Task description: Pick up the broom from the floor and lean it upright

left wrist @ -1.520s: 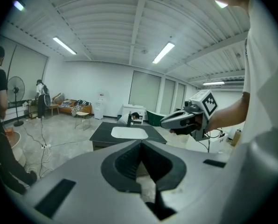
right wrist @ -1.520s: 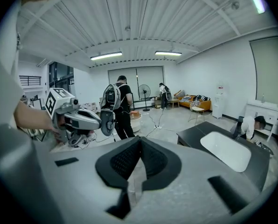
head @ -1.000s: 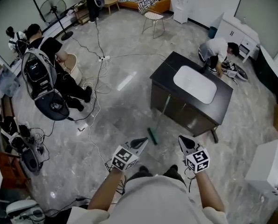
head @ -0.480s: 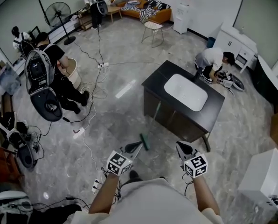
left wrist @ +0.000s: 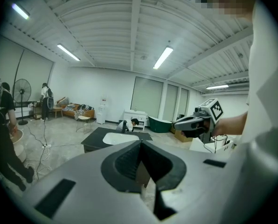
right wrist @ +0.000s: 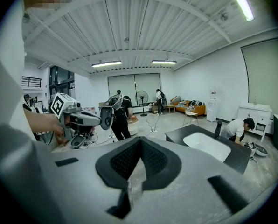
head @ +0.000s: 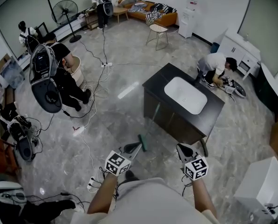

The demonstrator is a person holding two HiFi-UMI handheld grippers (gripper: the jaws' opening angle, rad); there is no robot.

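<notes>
Two tools, left (head: 137, 146) and right (head: 180, 148), both clenched on nothing; broom (head: 142, 143) just ahead, head on floor (head: 115, 120), handle apparently propped against dark cabinet (head: 174, 120); task seemingly complete.

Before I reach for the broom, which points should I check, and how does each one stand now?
1. Broom in sight: ok, its green head is on the floor beside the dark cabinet.
2. Broom lying or leaning: cannot tell.
3. Left gripper empty: ok.
4. Right gripper empty: ok.
5. Jaws open for a grasp: not ok, both pairs are together.
</notes>
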